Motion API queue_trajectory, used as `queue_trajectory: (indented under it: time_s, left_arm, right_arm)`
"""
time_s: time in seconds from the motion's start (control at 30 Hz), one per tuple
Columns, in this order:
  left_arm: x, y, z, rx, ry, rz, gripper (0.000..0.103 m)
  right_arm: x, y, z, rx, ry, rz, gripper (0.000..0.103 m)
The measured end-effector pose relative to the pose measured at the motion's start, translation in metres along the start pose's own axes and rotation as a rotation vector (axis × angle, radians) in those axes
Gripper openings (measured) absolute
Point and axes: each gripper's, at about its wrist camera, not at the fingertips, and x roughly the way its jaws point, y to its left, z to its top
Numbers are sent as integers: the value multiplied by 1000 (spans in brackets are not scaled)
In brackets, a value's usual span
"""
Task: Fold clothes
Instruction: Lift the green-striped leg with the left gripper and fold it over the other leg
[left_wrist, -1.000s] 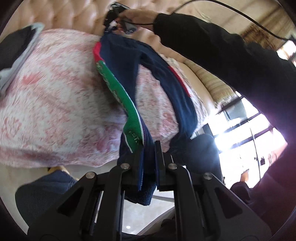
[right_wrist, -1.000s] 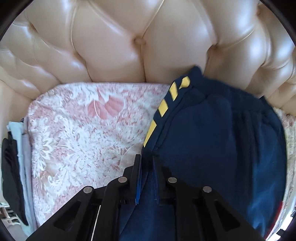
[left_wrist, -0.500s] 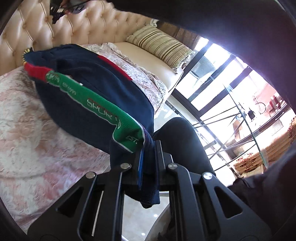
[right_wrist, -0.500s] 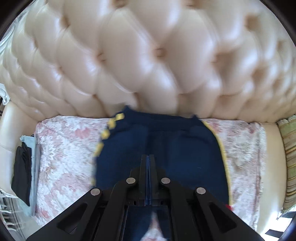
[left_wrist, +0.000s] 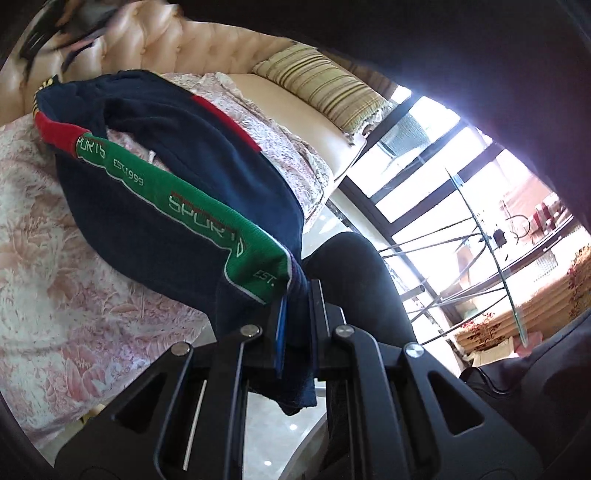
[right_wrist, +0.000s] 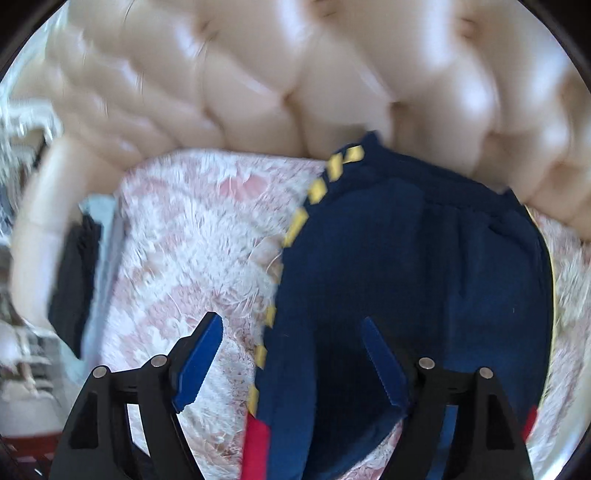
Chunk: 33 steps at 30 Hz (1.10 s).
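Navy sports trousers (left_wrist: 177, 206) with a green, red and yellow side stripe stretch from the sofa's backrest to my left gripper (left_wrist: 297, 306). The left gripper is shut on the trousers' leg end, held off the seat's front edge. In the right wrist view the trousers' waist part (right_wrist: 413, 258) lies on the pink floral sofa cover (right_wrist: 192, 236) against the backrest. My right gripper (right_wrist: 291, 332) is open and empty just above the trousers' yellow-striped edge. The view is blurred by motion.
A cream tufted sofa backrest (right_wrist: 295, 74) stands behind. A striped cushion (left_wrist: 325, 85) lies on the seat to the right. Dark and pale blue folded clothes (right_wrist: 81, 273) lie at the seat's left end. The person's leg (left_wrist: 354, 280) and a glass table (left_wrist: 487, 258) are near the front.
The right gripper has opened, let go of the trousers' waist and dropped lower toward the seat. The left gripper still holds the leg end, nearly unmoved.
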Motion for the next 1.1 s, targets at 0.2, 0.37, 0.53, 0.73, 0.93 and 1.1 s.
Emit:
queue_trajectory:
  time_s: [0.2, 0.37, 0.53, 0.73, 0.93, 1.1]
  left_arm:
    - [-4, 0, 3, 11, -6, -5, 12]
    - [-5, -3, 4, 17, -5, -1, 12]
    - [-1, -13, 9, 53, 1, 3, 12]
    - [24, -39, 27, 136, 27, -18, 12]
    - [58, -64, 49, 203, 68, -41, 12]
    - [101, -76, 60, 237, 146, -44, 12]
  right_arm:
    - [33, 26, 4, -90, 54, -181, 79]
    - [60, 23, 1, -115, 96, -213, 79]
    - [56, 11, -2, -124, 68, -231, 8]
    - [-11, -38, -11, -97, -9, -199, 8]
    - [-70, -106, -32, -11, -82, -171, 8]
    - [-97, -160, -48, 62, -132, -114, 8]
